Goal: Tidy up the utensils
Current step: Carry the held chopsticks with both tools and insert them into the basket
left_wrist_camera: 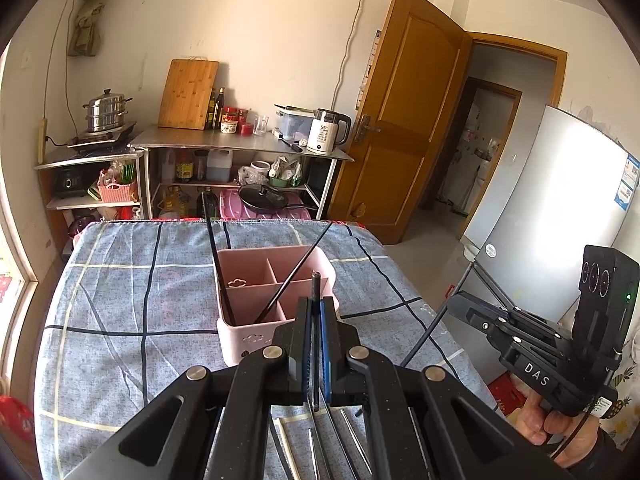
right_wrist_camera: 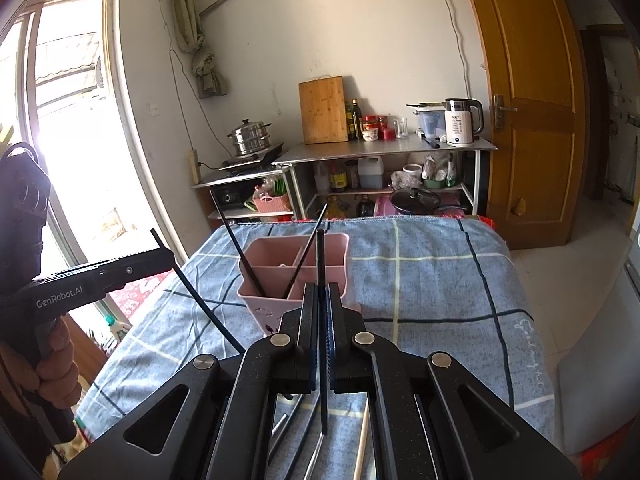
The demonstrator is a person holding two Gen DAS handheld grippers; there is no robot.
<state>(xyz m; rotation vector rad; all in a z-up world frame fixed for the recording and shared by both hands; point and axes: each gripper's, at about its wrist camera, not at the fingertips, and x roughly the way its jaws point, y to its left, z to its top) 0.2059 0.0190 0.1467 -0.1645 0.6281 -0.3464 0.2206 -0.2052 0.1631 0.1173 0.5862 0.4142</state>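
Observation:
A pink divided utensil holder stands on the blue checked tablecloth; it also shows in the right wrist view. Two black chopsticks lean in its near compartment. My left gripper is shut on a black chopstick, held upright just in front of the holder. My right gripper is shut on another black chopstick, also near the holder. Loose chopsticks and metal utensils lie on the cloth under the grippers.
The table has a blue checked cloth. Behind it stands a metal shelf with a kettle, cutting board, bottles and pots. A wooden door and a fridge are to the right, a window to the left.

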